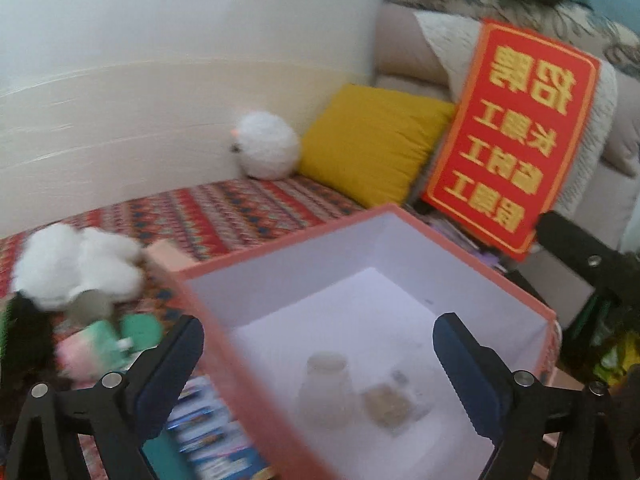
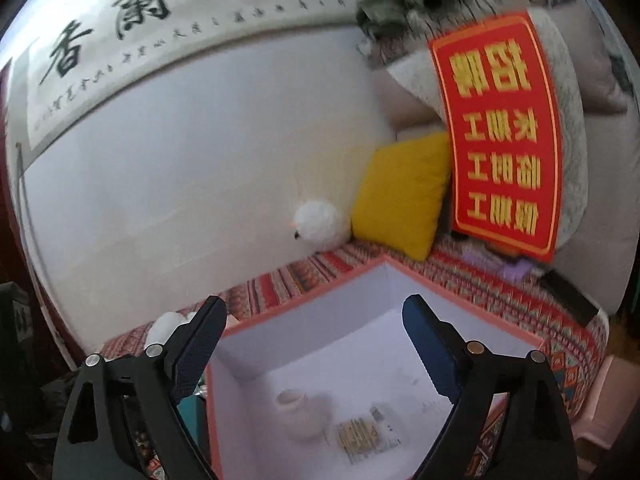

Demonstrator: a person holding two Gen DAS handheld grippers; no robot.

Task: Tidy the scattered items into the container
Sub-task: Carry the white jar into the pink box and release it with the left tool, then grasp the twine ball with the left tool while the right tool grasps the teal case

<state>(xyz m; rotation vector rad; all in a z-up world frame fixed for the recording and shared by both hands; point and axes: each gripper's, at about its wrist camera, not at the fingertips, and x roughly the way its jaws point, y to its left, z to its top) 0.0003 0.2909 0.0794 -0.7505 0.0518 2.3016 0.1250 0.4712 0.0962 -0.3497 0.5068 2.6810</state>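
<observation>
Nearest the cameras, left gripper (image 1: 320,364) spread wide over the pink box (image 1: 256,380), holding nothing; right gripper (image 2: 316,344) likewise wide apart and empty above the same box. On the box's white floor: a pale jar (image 1: 326,390) beside a small clear packet (image 1: 390,404), touching or nearly so. Outside the box's left wall, on the patterned cloth (image 1: 224,212): white plush toy (image 1: 76,264), pink-green soft item (image 1: 108,340), blue printed pack (image 1: 204,436). Farther back: round white plush (image 1: 266,146), yellow cushion (image 1: 372,144), red sign (image 1: 516,136) leaning on a sofa.
</observation>
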